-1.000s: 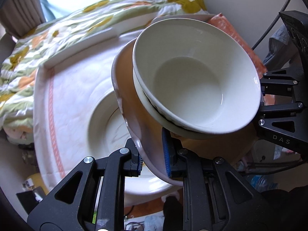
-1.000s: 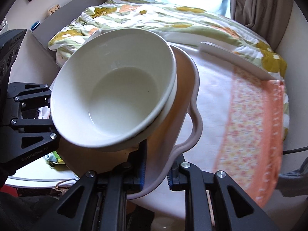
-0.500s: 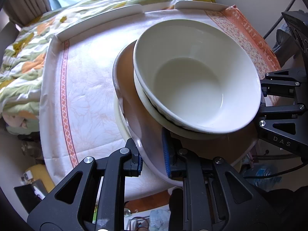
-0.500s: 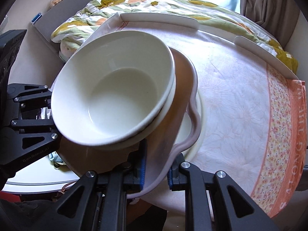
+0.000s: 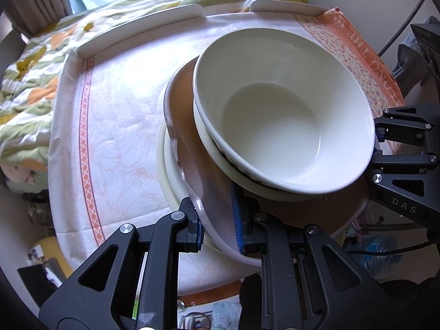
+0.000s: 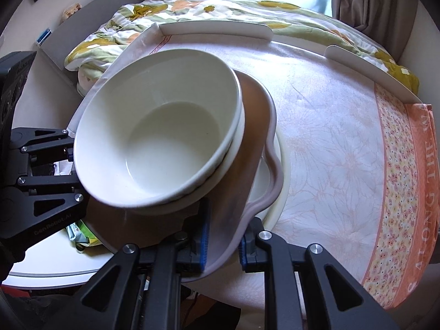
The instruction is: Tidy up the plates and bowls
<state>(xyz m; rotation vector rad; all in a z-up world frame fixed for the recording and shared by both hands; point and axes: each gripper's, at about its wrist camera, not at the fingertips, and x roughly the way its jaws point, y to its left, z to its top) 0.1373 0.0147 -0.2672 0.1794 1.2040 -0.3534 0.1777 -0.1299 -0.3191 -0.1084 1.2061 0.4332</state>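
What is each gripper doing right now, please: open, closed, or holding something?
Left gripper: shut on the brown plate at its rim.
Right gripper: shut on the same plate's opposite rim.

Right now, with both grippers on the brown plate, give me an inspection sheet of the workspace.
Surface: tray lined with a floral cloth.
Job's things: two nested bowls on a brown plate, over a white plate.
Clutter: nothing seen on the cloth.
Grippers: left gripper and right gripper both shut on the brown plate's rim, on opposite sides.
Cables: cable by the wall.
Surroundings: quilt, curtains.
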